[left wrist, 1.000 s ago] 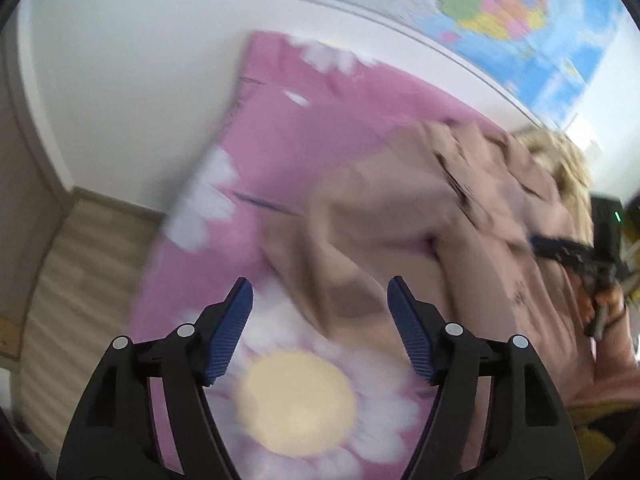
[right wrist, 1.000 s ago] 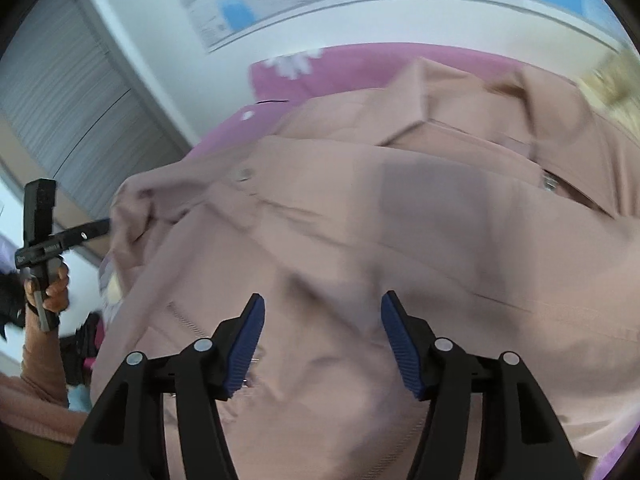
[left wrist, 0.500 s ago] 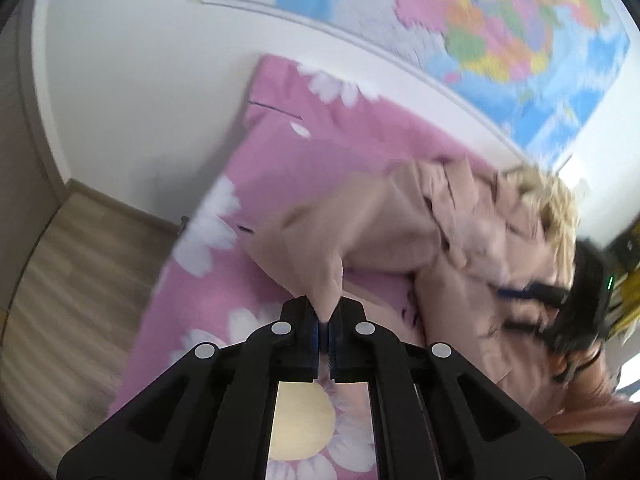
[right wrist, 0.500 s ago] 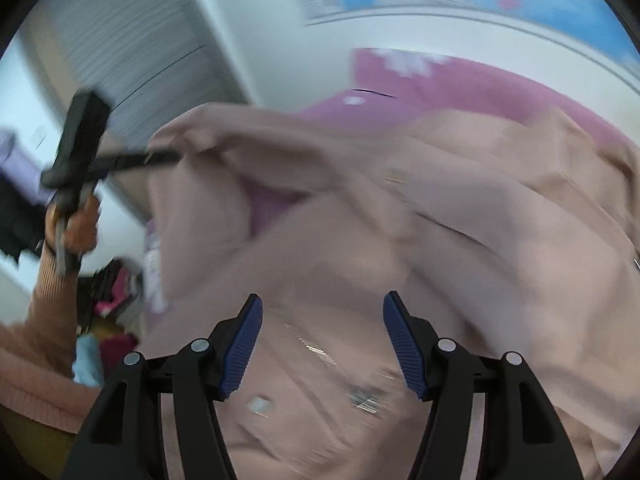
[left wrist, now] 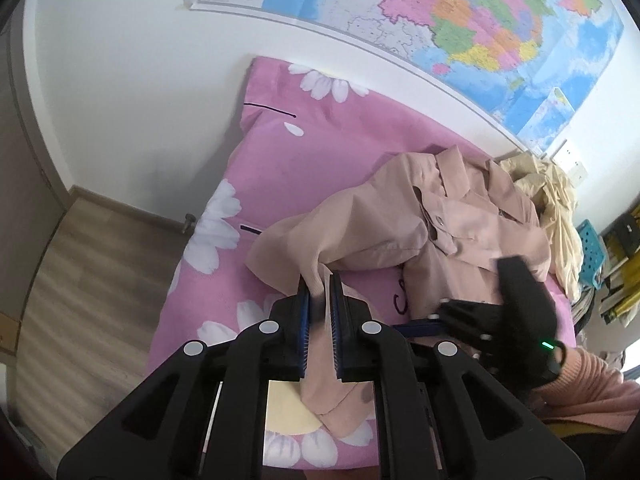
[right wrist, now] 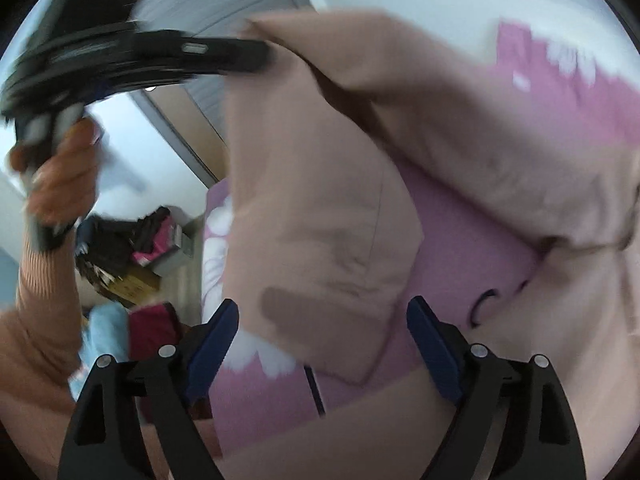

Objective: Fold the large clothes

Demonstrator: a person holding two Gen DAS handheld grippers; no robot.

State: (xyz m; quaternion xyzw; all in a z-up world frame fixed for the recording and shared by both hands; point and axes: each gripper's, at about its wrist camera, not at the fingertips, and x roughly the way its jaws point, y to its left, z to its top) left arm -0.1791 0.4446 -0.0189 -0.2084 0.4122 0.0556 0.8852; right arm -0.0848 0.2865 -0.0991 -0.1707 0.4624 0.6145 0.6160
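Left gripper (left wrist: 320, 300): jaws nearly closed, pinching a sleeve of the pink jacket (left wrist: 460, 232), lower centre.
Right gripper (right wrist: 322, 332): spread wide, gripping nothing.
Jacket: centre-right on the floral bedspread (left wrist: 280, 152).
Cream garment (left wrist: 560, 216): right edge.

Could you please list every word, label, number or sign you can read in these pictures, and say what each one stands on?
No text can be read with confidence.
Wall map: place names and a legend block with a barcode-like mark, all too small to read.
Pink bedsheet: dark handwriting-style marks beside the beige jacket, partly covered, unreadable; in the right wrist view they look like "C" shapes.
Left gripper and right gripper: no labels visible.
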